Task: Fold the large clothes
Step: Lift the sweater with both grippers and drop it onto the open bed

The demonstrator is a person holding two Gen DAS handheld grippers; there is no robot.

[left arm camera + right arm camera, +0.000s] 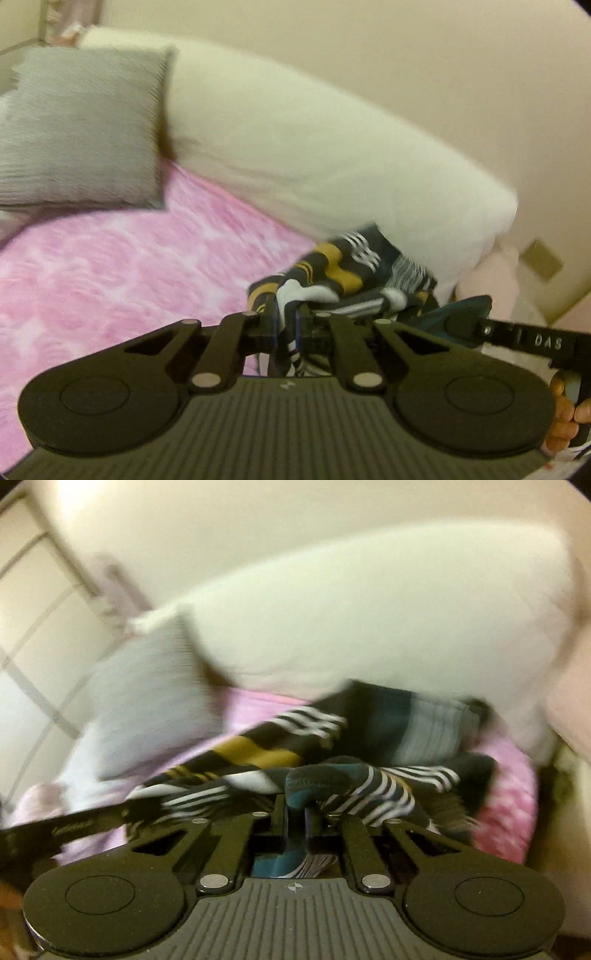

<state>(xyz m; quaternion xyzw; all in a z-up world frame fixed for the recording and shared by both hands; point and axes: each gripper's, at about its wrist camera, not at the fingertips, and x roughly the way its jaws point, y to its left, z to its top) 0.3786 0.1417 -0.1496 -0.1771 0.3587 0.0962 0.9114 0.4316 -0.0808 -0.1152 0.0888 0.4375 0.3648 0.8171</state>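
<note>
On the pink bedspread (122, 273), right up against the long white bolster (332, 158), sits the striped garment (347, 273) in a rumpled heap of dark, mustard, teal and white bands. Left tongs (287, 322) are clamped on a fold of that fabric, cloth bunched between the pads. Right tongs (295, 812) are pinched shut on another fold, a teal and striped ridge rising over the fingers. Both views are smeared with blur. Grey cushion (81, 129) leans at the head end, well apart from the garment. A hand (565, 417) shows at the right edge of the left view.
</note>
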